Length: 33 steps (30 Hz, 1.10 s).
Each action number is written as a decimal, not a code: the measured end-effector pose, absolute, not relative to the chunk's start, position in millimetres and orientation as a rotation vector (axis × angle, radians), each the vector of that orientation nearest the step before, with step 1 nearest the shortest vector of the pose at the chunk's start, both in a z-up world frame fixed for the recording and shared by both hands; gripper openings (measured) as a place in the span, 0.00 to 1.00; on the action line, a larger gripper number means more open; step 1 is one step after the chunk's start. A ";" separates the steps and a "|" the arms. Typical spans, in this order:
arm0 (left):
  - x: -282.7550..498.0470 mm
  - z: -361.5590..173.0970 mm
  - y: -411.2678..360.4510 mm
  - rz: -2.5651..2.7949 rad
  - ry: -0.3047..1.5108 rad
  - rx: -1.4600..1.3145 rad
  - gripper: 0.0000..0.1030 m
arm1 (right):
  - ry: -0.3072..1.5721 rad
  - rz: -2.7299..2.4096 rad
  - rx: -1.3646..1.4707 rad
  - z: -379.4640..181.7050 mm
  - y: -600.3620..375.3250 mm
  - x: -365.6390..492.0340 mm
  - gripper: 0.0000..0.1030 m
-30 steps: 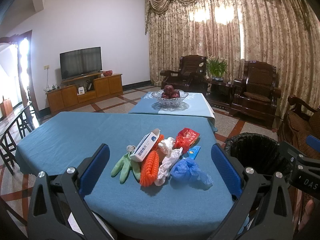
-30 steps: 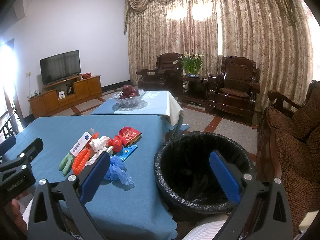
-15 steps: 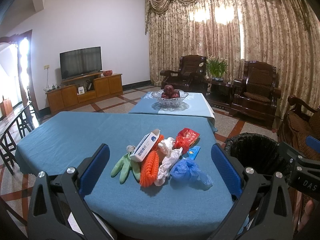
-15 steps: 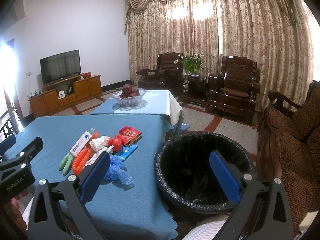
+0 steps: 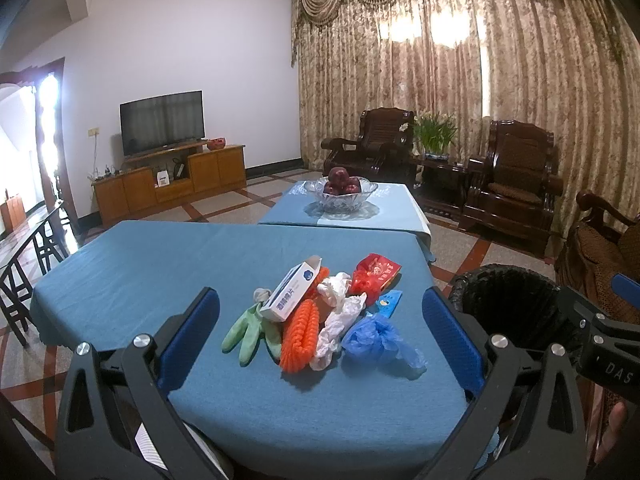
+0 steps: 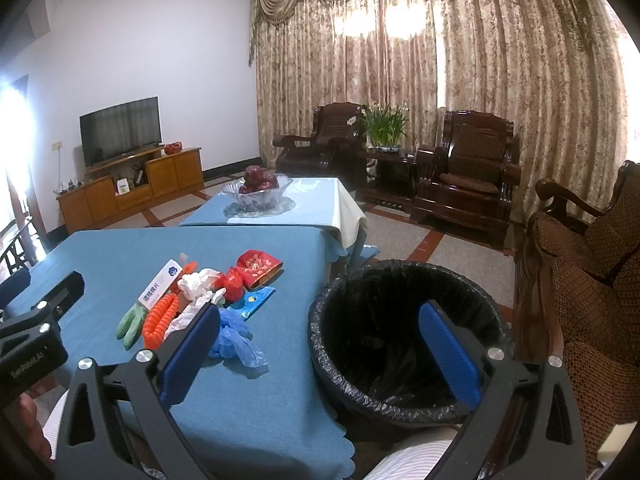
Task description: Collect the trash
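Note:
A heap of trash lies on the blue table (image 5: pixel 132 264): a green glove (image 5: pixel 248 326), an orange ribbed piece (image 5: pixel 301 336), a white box (image 5: pixel 294 294), white crumpled plastic (image 5: pixel 340 312), a blue plastic glove (image 5: pixel 378 338) and a red packet (image 5: pixel 374 276). My left gripper (image 5: pixel 320 340) hangs open in front of the heap, holding nothing. A bin with a black liner (image 6: pixel 404 340) stands on the floor right of the table. Over the bin's near rim my right gripper (image 6: pixel 320 354) is open and empty. The same heap shows in the right wrist view, with the red packet (image 6: pixel 258 266) farthest back.
A second table holds a glass bowl of red fruit (image 5: pixel 340 190). Dark wooden armchairs (image 6: pixel 468 176) and a potted plant (image 6: pixel 386 126) stand by the curtains. A TV (image 5: pixel 162 122) sits on a low cabinet at the left wall. A cushioned chair (image 6: pixel 592 280) is close on the right.

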<state>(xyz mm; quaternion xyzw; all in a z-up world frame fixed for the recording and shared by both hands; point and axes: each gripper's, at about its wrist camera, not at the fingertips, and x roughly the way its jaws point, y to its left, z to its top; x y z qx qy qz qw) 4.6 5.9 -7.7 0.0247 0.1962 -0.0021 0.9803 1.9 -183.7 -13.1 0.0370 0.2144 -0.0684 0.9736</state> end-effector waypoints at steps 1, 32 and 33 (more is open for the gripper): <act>5.7 -10.2 6.6 -0.004 0.398 0.049 0.95 | 0.433 -0.138 0.075 -13.1 -183.8 2.1 0.94; 97.4 -53.3 55.4 0.073 0.554 0.031 0.95 | 0.525 -0.034 0.050 -54.0 -143.5 88.5 0.94; 99.4 -54.9 57.7 0.074 0.557 0.029 0.95 | 0.531 -0.030 0.050 -55.9 -142.0 91.7 0.94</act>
